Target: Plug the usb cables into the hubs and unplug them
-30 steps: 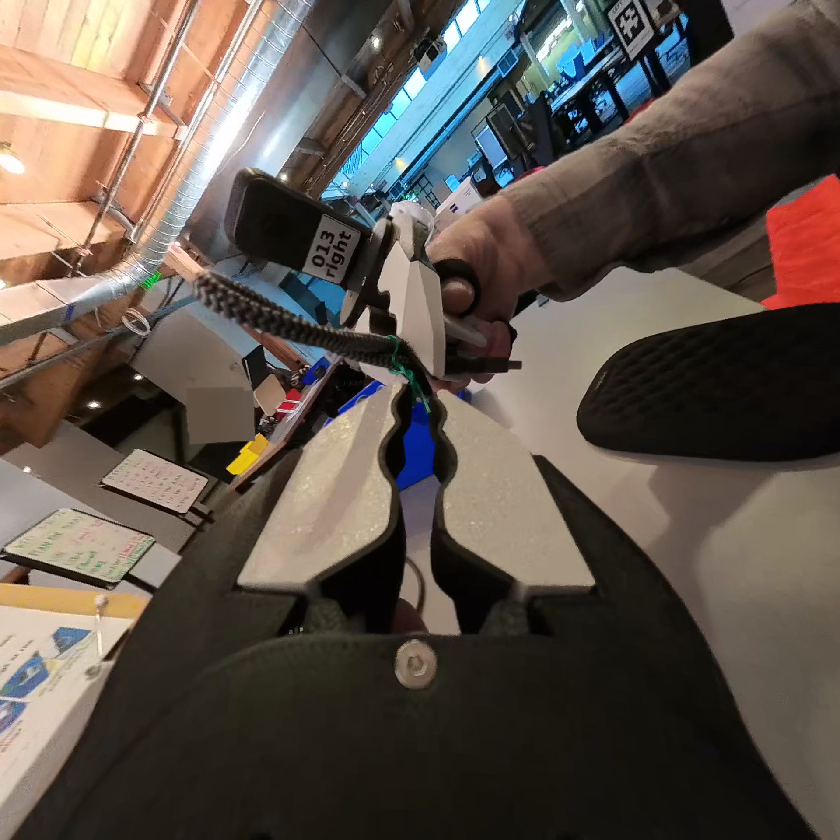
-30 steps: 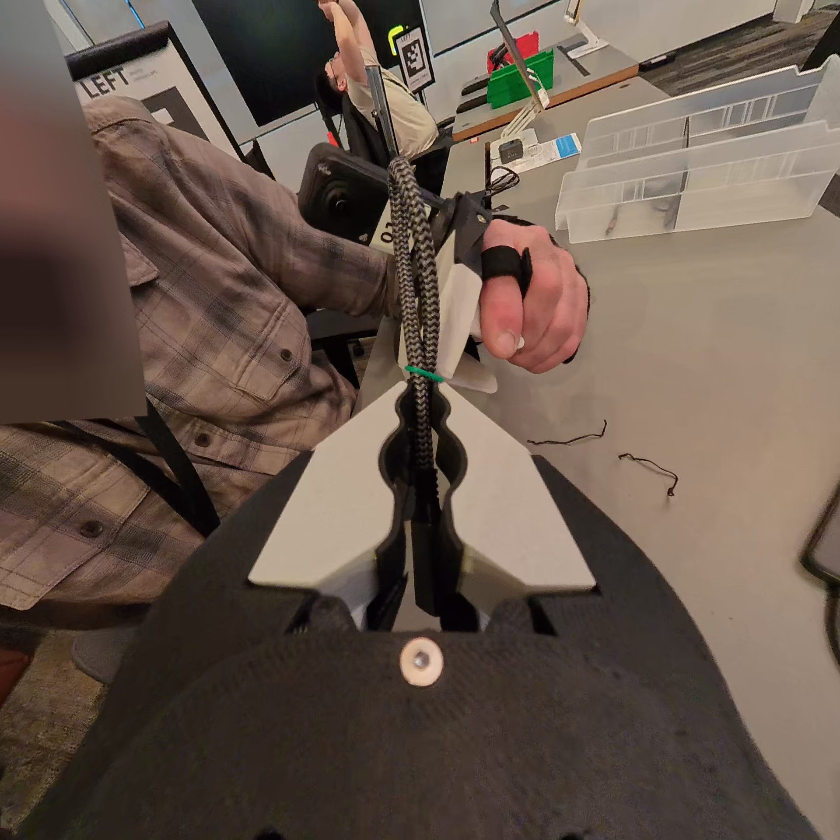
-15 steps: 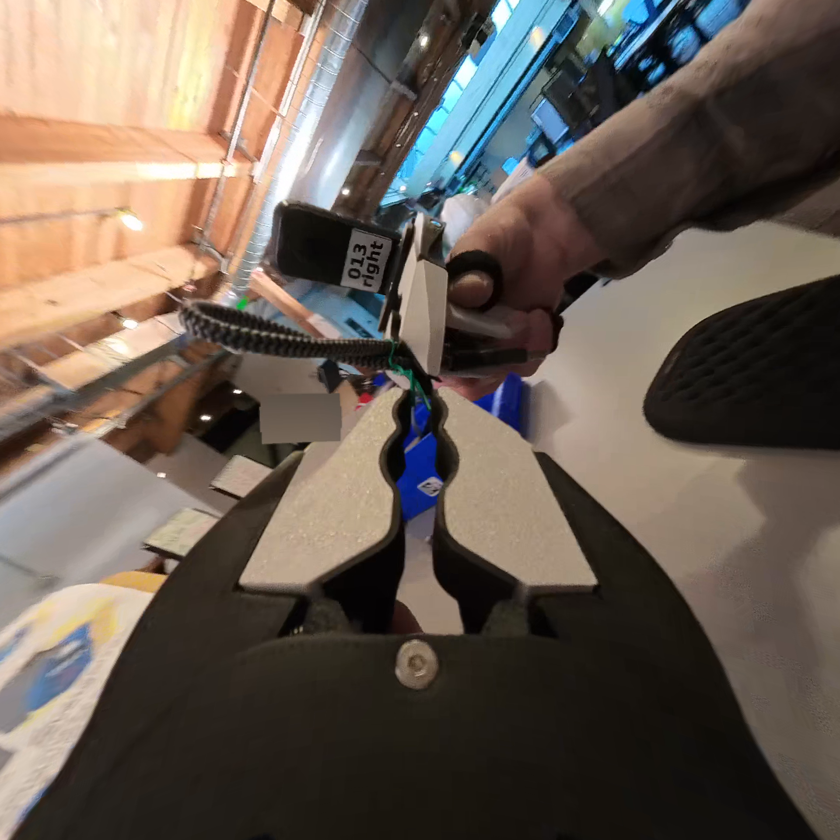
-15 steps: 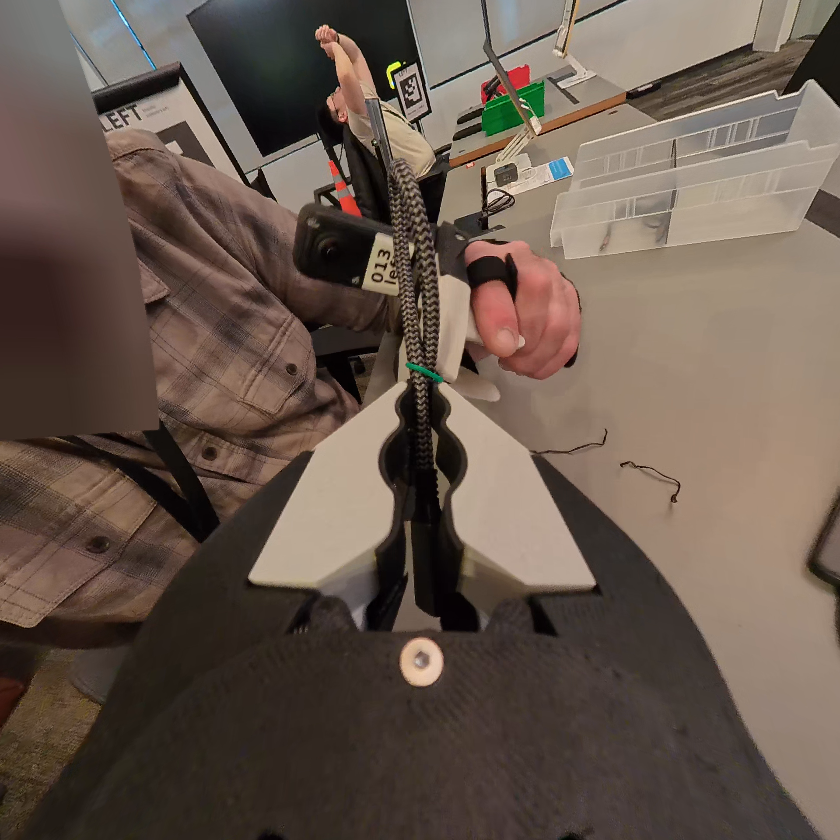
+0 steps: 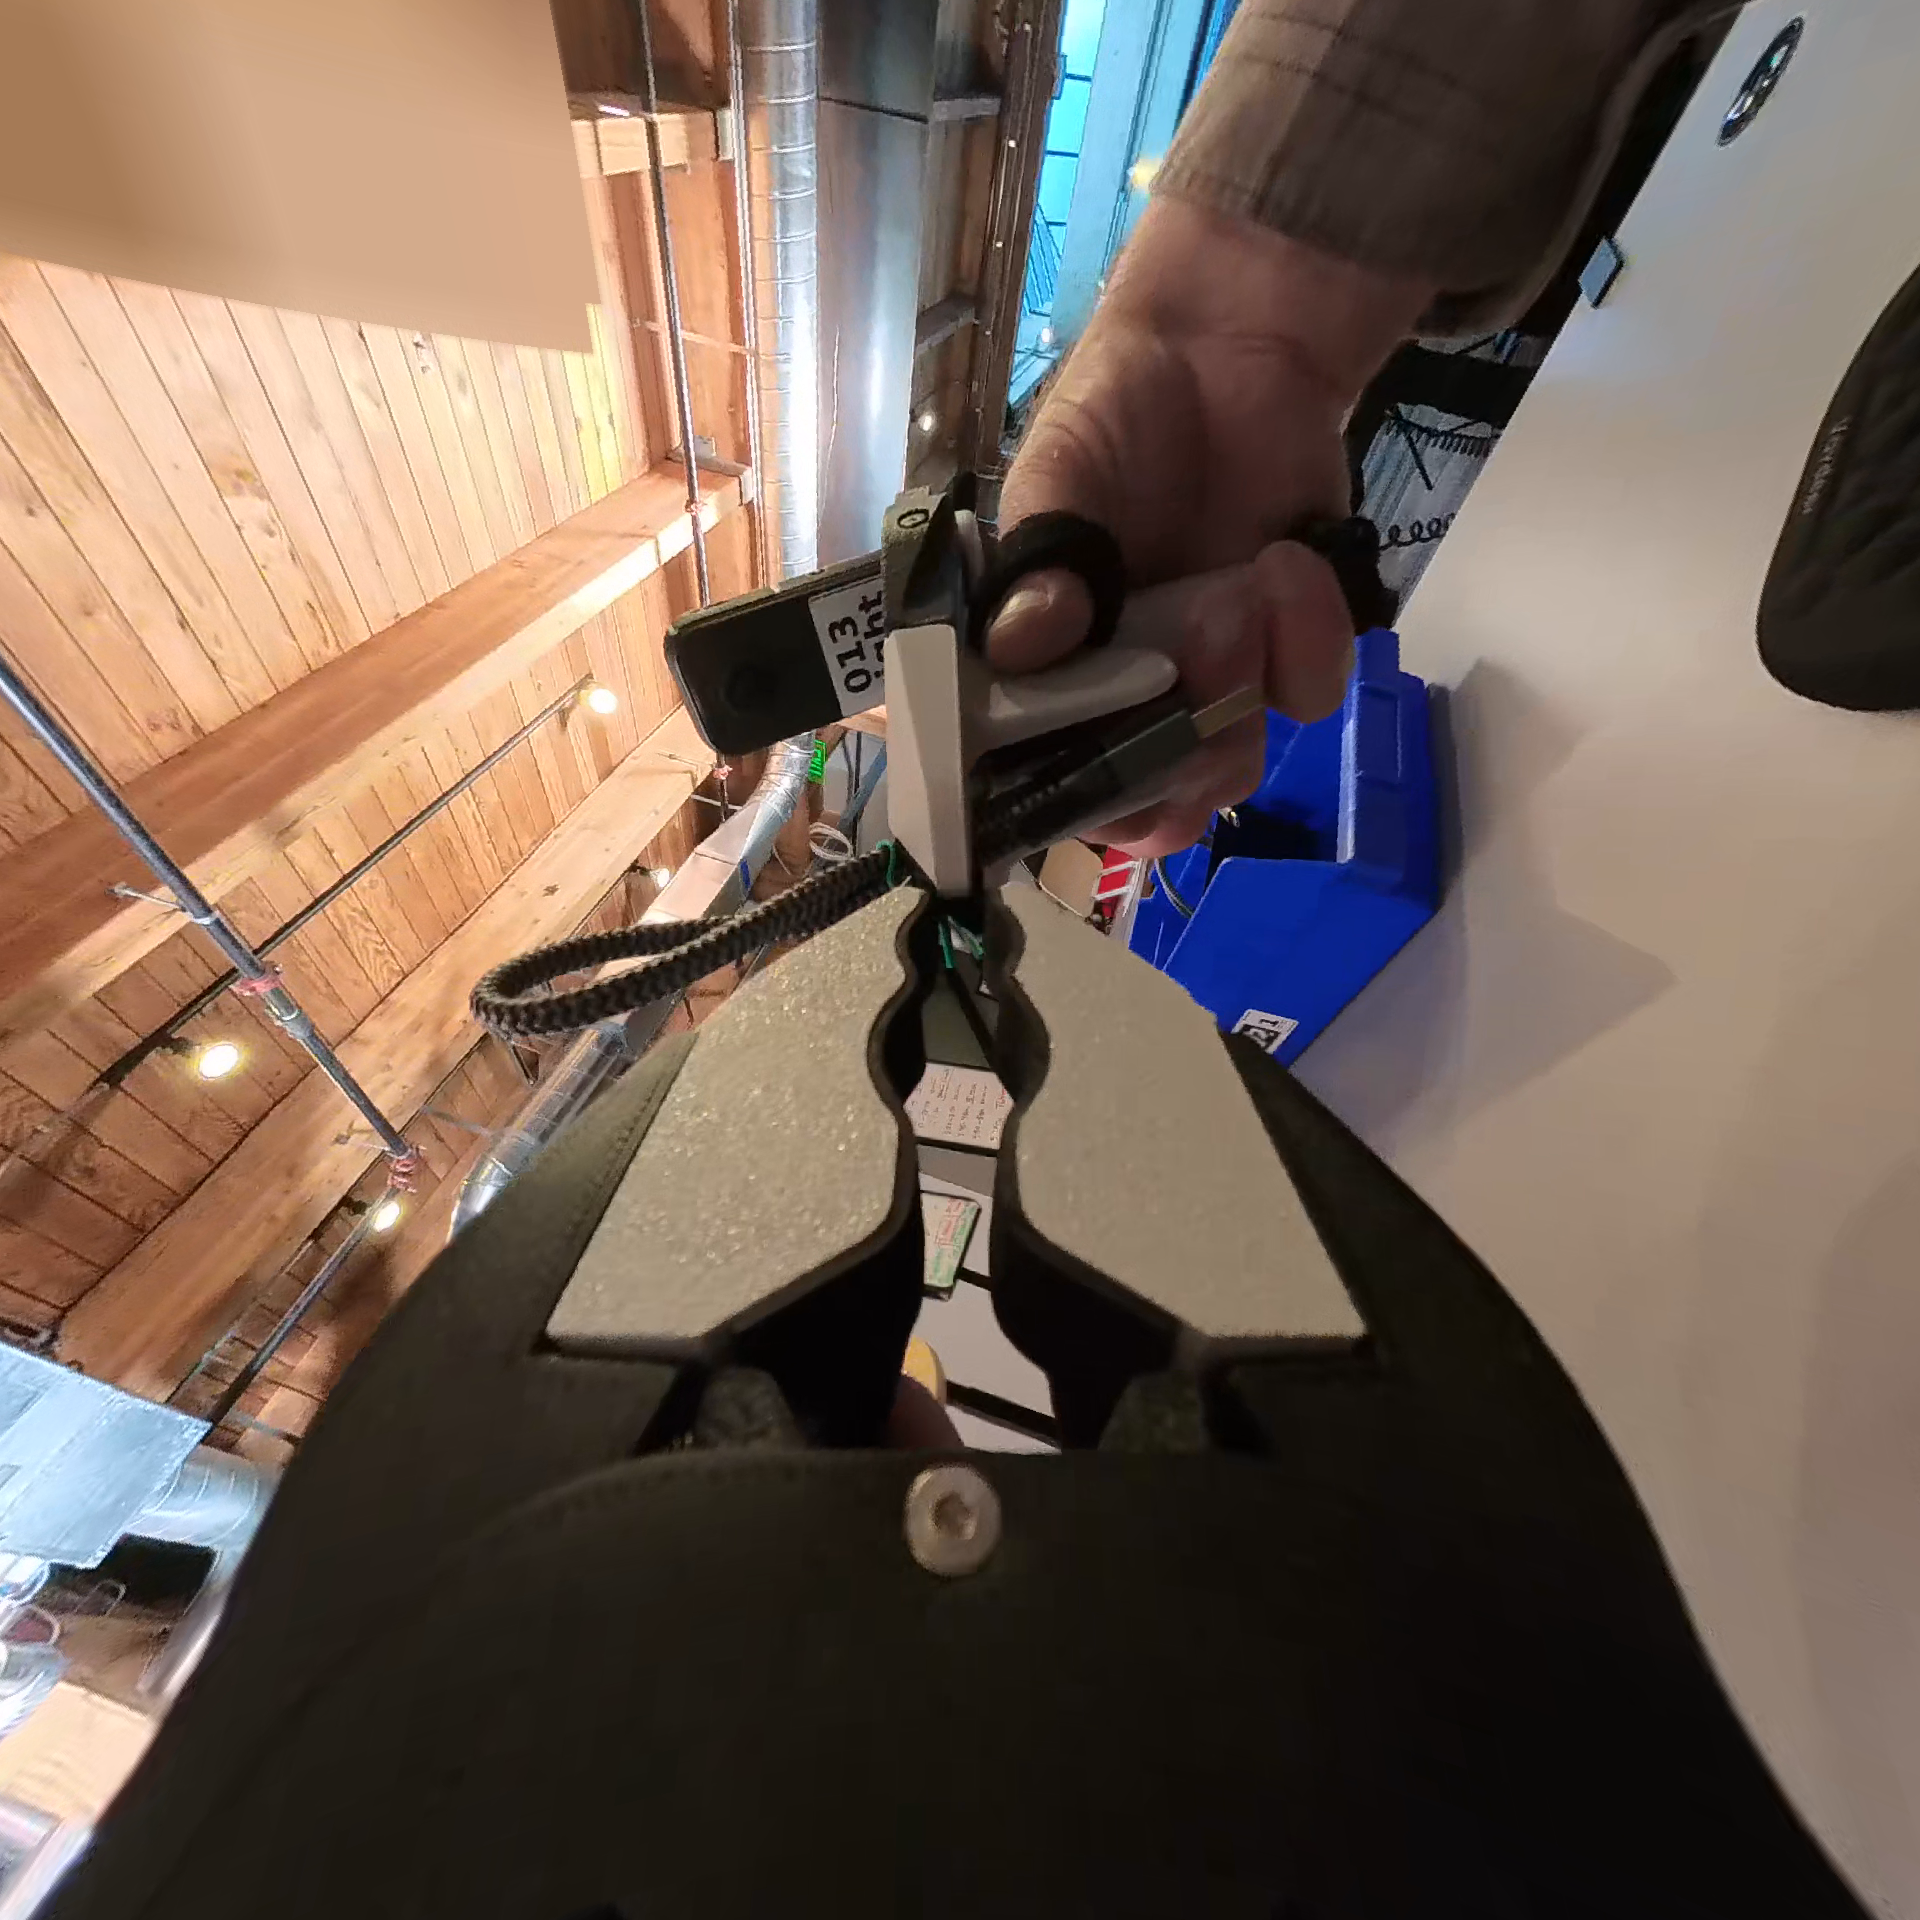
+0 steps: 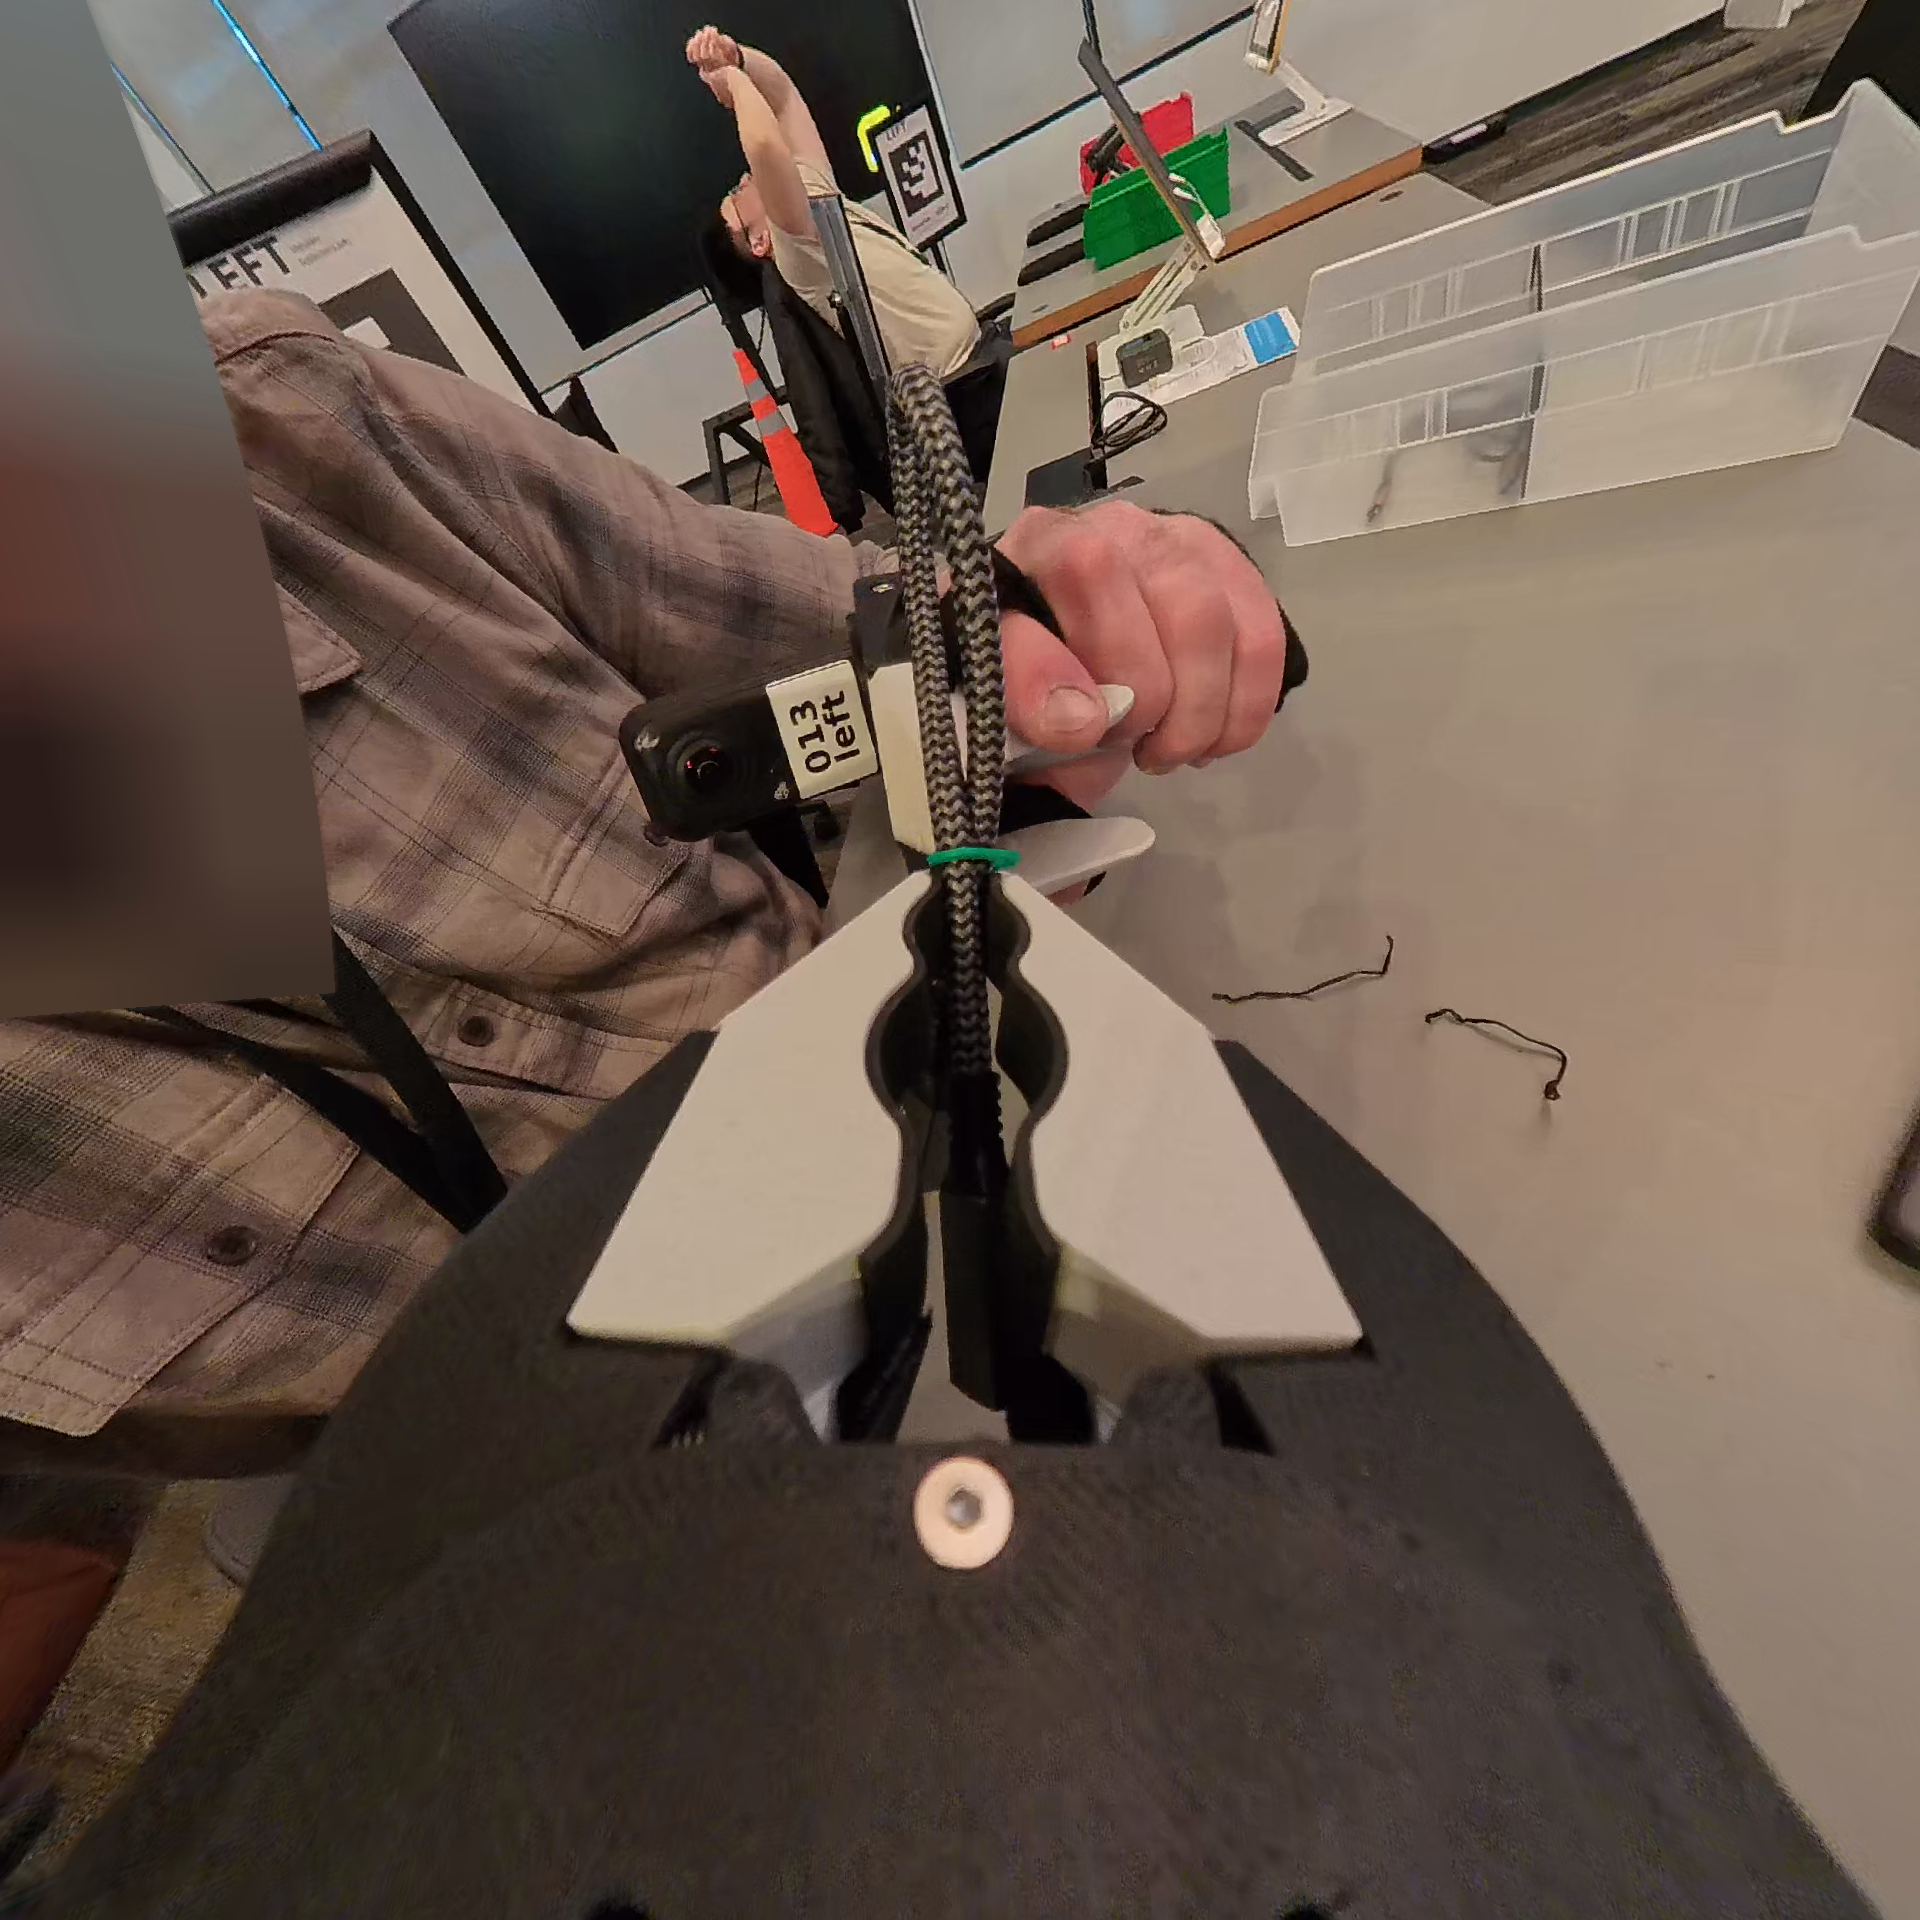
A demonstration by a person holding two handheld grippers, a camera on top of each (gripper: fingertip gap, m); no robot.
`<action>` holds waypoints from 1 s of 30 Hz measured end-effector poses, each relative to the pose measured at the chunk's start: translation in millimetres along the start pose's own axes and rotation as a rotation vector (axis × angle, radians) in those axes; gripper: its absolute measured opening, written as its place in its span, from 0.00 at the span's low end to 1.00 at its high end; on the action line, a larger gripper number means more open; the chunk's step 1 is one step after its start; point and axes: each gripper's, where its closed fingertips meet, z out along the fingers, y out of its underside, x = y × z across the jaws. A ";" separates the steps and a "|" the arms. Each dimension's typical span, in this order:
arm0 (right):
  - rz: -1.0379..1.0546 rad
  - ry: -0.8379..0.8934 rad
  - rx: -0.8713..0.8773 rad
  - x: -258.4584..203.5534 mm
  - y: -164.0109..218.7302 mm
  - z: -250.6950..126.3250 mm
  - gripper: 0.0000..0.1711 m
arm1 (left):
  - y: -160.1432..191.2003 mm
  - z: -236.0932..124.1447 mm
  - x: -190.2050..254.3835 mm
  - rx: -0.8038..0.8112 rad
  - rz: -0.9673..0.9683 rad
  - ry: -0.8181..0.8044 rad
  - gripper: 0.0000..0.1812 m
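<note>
A black-and-grey braided usb cable [image 6: 951,623] is folded into a loop and bound by a green twist tie [image 6: 971,857]. My right gripper [image 6: 971,894] is shut on the cable, with its black plug body [image 6: 971,1257] between the fingers. In the left wrist view the loop [image 5: 644,951] sticks out to the left and the metal plug tip [image 5: 1226,707] points right. My left gripper [image 5: 961,914] meets the right one tip to tip, with its jaws closed on a strand of the green tie [image 5: 948,940]. Both are held above the grey table [image 6: 1558,831].
Clear plastic organiser trays [image 6: 1558,343] stand at the far right of the table. Two loose black ties [image 6: 1309,982] lie on it, and a dark device [image 6: 1901,1205] is cut off by the right edge. A blue bin [image 5: 1320,883] and a black pad [image 5: 1860,499] sit beyond. The grippers are tip to tip, or close to it.
My left gripper has rolled about its own axis while staying at the green tie, so its view has turned. The right gripper has kept its hold on the cable.
</note>
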 end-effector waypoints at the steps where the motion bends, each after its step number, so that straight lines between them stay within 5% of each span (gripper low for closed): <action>1: 0.001 -0.002 0.001 -0.2 0.2 0.0 0.02 | 0.0 -0.2 0.1 0.001 -0.002 0.002 0.04; 9: -0.011 0.013 -0.017 1.7 2.9 0.9 0.01 | 1.4 -1.6 4.0 0.002 -0.014 0.061 0.04; 16: -0.046 0.046 -0.057 5.1 7.4 -0.9 0.02 | 3.3 -0.6 9.7 0.008 -0.208 0.150 0.03; 30: -0.240 0.123 -0.135 6.7 11.9 -6.7 0.02 | -2.4 -4.3 5.4 0.148 -0.971 0.361 0.01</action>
